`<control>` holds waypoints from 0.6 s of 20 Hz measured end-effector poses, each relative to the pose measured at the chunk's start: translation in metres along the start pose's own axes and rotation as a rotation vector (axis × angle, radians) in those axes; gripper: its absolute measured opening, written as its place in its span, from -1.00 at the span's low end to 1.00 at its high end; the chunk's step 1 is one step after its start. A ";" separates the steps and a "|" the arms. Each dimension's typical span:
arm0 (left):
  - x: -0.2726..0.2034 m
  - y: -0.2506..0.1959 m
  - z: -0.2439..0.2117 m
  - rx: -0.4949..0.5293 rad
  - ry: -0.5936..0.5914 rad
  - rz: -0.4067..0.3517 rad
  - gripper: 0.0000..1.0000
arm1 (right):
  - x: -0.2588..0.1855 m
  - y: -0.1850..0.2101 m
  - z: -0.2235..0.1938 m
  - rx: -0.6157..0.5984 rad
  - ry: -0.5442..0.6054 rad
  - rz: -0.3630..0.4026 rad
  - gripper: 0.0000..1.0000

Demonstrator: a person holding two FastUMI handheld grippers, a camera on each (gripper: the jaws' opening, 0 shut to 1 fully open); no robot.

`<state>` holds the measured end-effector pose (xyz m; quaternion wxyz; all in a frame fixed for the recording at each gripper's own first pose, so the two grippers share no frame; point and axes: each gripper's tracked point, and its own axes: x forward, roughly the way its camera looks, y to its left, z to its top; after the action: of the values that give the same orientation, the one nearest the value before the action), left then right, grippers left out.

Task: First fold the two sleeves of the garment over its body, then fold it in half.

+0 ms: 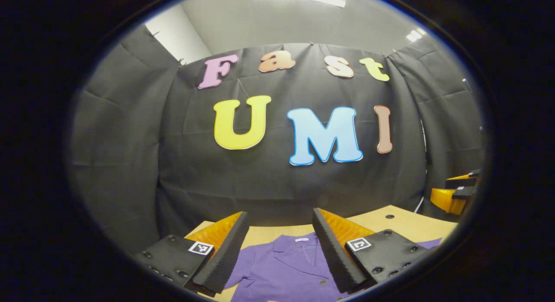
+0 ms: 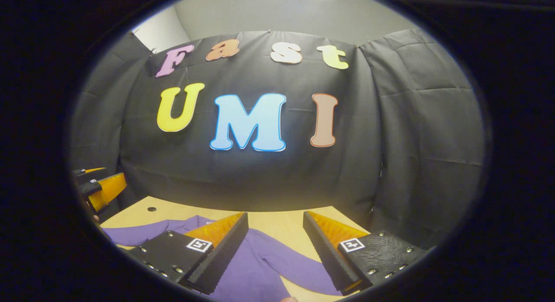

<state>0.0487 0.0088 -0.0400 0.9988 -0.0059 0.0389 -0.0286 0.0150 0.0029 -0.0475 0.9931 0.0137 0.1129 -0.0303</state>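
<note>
A purple collared garment (image 1: 286, 267) lies flat on the wooden table (image 1: 403, 226), collar toward the back wall. My left gripper (image 1: 280, 219) hovers above the collar area, fingers wide apart and empty. In the right gripper view the garment (image 2: 260, 260) spreads a long sleeve (image 2: 143, 233) to the left and another sleeve toward the right finger. My right gripper (image 2: 275, 220) is open above it, holding nothing. The right gripper (image 1: 455, 193) also appears at the right edge of the left gripper view, and the left gripper (image 2: 97, 187) at the left edge of the right gripper view.
The table (image 2: 277, 224) runs back to the black cloth wall (image 2: 260, 172), which closes the booth on all sides. Small dark holes (image 1: 389, 216) mark the tabletop. Bare wood lies between the garment and the wall.
</note>
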 end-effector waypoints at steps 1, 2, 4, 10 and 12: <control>0.000 -0.001 0.000 0.005 0.002 0.001 0.99 | 0.001 -0.001 -0.002 -0.001 0.003 0.002 0.83; 0.000 -0.002 0.000 0.008 0.001 0.000 0.99 | 0.000 -0.001 -0.004 -0.003 0.008 0.001 0.83; 0.001 -0.004 0.002 0.014 0.001 -0.002 0.99 | 0.002 -0.007 -0.013 -0.014 0.033 -0.008 0.83; 0.007 -0.004 -0.009 0.013 0.023 0.009 0.99 | 0.004 -0.048 -0.058 -0.033 0.164 -0.084 0.84; 0.010 -0.002 -0.012 0.011 0.028 0.018 0.99 | 0.003 -0.065 -0.079 -0.020 0.222 -0.115 0.83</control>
<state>0.0576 0.0065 -0.0525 0.9984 0.0002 0.0530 -0.0197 -0.0036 -0.0591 -0.1263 0.9712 0.0004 0.2229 -0.0844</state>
